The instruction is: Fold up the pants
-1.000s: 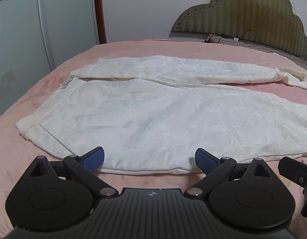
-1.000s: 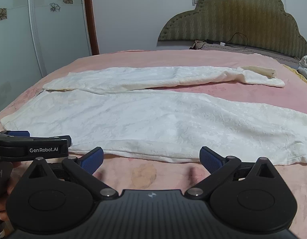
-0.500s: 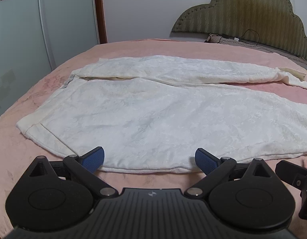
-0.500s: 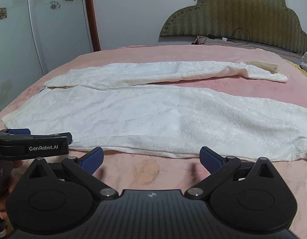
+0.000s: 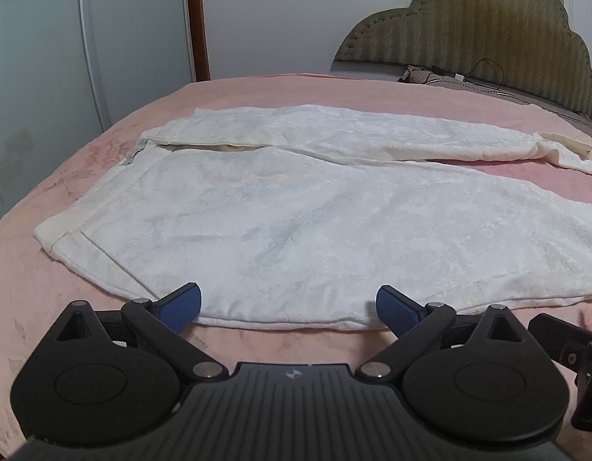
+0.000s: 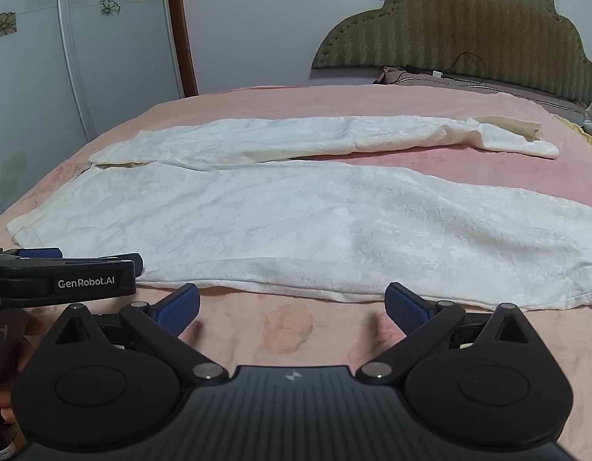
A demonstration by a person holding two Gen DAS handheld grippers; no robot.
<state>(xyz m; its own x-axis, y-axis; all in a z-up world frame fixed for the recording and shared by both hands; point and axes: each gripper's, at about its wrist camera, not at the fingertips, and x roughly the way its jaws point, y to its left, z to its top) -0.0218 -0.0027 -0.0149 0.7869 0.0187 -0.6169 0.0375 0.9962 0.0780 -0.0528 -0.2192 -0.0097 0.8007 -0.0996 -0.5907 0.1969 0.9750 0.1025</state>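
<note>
White textured pants [image 5: 296,211] [image 6: 296,211] lie flat on the pink bed, waistband to the left, both legs stretched to the right with a gap between them. My left gripper [image 5: 288,305] is open, its blue pads at the near hem edge of the closer leg, close to the waistband. My right gripper [image 6: 292,303] is open too, hovering over the bedcover just short of the same leg's near edge. The left gripper's body [image 6: 61,276] shows at the left of the right wrist view, held by a hand [image 6: 0,395].
The pink bedcover [image 6: 288,330] has a faded stain in front of the right gripper. An olive padded headboard [image 5: 469,30] stands at the far right with a cable and charger [image 6: 438,73]. Glass wardrobe doors [image 5: 46,57] line the left side.
Both grippers crept a little forward toward the pants' near edge. The pants have not moved and both grippers stay open.
</note>
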